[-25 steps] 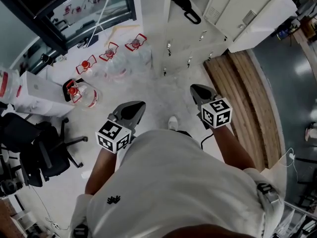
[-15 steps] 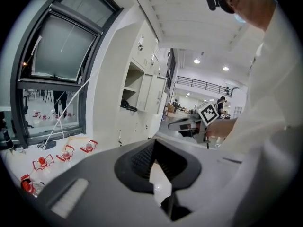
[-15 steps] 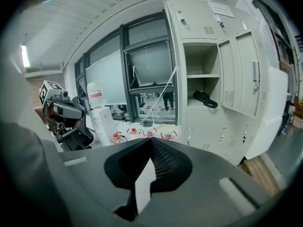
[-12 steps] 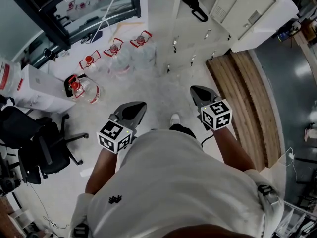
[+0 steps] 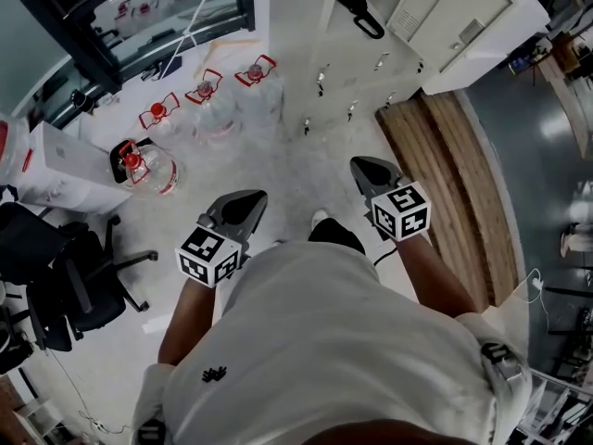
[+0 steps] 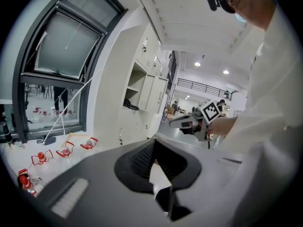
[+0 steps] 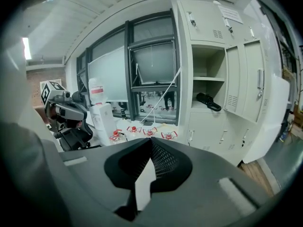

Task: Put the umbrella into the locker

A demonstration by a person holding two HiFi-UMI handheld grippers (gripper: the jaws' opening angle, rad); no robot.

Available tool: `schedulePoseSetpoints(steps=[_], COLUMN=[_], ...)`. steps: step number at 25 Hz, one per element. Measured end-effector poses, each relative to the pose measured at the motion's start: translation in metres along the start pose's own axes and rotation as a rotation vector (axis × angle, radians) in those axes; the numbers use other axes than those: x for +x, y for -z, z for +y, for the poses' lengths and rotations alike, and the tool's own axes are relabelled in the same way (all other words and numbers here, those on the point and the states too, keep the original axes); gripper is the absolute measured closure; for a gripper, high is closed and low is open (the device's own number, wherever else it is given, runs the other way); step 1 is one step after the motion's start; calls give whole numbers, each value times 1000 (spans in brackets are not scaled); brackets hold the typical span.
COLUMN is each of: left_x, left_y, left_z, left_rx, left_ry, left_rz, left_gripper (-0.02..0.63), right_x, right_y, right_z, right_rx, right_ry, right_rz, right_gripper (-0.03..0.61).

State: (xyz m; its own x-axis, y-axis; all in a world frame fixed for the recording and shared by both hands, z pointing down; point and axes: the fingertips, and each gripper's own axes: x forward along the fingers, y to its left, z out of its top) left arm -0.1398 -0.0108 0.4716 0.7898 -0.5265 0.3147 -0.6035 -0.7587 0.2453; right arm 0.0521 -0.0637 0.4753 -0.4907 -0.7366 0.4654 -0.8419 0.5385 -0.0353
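Note:
A black folded umbrella (image 7: pixel 208 101) lies on the shelf of an open locker compartment (image 7: pixel 206 109) in the white locker bank. It also shows as the umbrella (image 5: pixel 357 12) at the top of the head view and the umbrella (image 6: pixel 130 106) in the left gripper view. My left gripper (image 5: pixel 252 200) and right gripper (image 5: pixel 363 167) are held out in front of the person's body, well short of the lockers. Both are shut with nothing between the jaws, as seen on the left gripper (image 6: pixel 152 143) and the right gripper (image 7: pixel 151 141).
The compartment's door (image 7: pixel 236 79) stands open, and a larger white door (image 5: pixel 482 40) swings out to the right. Several water bottles with red handles (image 5: pixel 204 95) stand under the window. A white box (image 5: pixel 56 165) and a black office chair (image 5: pixel 65 276) are at left. Wooden flooring (image 5: pixel 454 174) runs at right.
Both grippers stay shut and empty in front of the body. A dark shoe has come into view between them, and the floor scene has shifted a little.

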Motion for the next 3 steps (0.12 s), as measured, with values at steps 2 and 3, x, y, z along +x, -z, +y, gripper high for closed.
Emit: schedulePoseSetpoints(steps=[2, 3], left_x=[3, 4], left_y=[1, 2], left_z=[5, 8], left_rx=[0, -1], left_ry=[-2, -4], left_rz=[3, 5], left_gripper=[558, 558], right_x=[5, 7], right_y=[-1, -1], right_z=[-3, -4], right_rx=[-6, -9], right_ry=[-2, -3], right_rz=[1, 2], right_gripper=[575, 575])
